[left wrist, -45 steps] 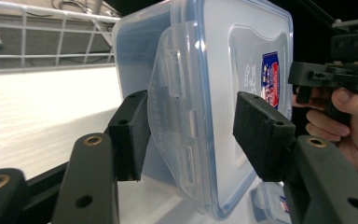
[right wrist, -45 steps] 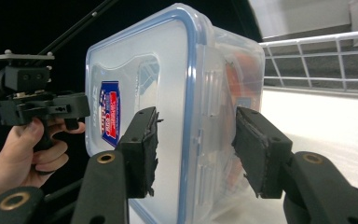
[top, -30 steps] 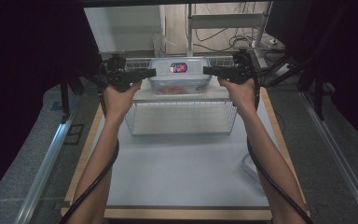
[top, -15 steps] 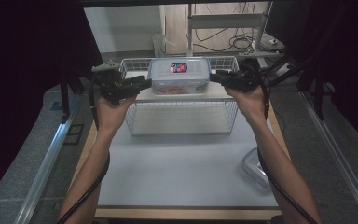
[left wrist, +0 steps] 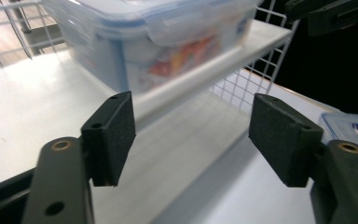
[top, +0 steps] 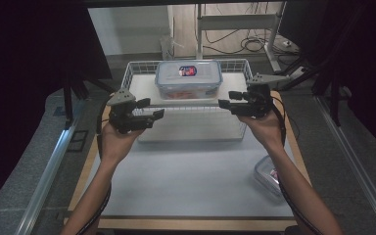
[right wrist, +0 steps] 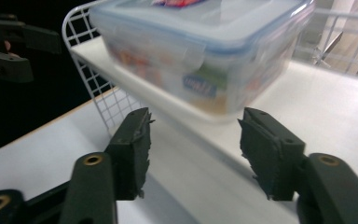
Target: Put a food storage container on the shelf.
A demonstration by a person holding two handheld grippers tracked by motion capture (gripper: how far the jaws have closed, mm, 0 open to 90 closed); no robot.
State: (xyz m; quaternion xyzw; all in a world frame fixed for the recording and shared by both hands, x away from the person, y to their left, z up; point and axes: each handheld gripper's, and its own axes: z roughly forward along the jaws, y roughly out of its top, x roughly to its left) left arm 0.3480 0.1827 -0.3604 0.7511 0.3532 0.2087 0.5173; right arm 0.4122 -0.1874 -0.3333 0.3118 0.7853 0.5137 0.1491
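Note:
A clear food container [top: 188,78] with a blue-rimmed lid and a red label stands on the white top shelf of a wire rack [top: 144,89]. My left gripper [top: 159,113] hovers in front of the rack's left end, pointing right. My right gripper [top: 223,103] hovers at the right end, pointing left. Both sit nearer the person than the container and do not touch it. In the left gripper view the container [left wrist: 158,42] lies beyond the left gripper [left wrist: 191,135]. The right gripper view shows the container [right wrist: 205,51] beyond the right gripper [right wrist: 193,149]. Both pairs of jaws have just been opening, with nothing between them.
A second, smaller lidded container [top: 269,176] lies on the white table [top: 191,181] at the front right, beside the right forearm. The rack's wire rim [top: 137,66] rises around the shelf. Dark curtains and metal rails flank the table; cables lie on the floor behind.
Both grippers have drawn back from the container's sides towards the person and sunk a little. The container stays on the rack's top shelf.

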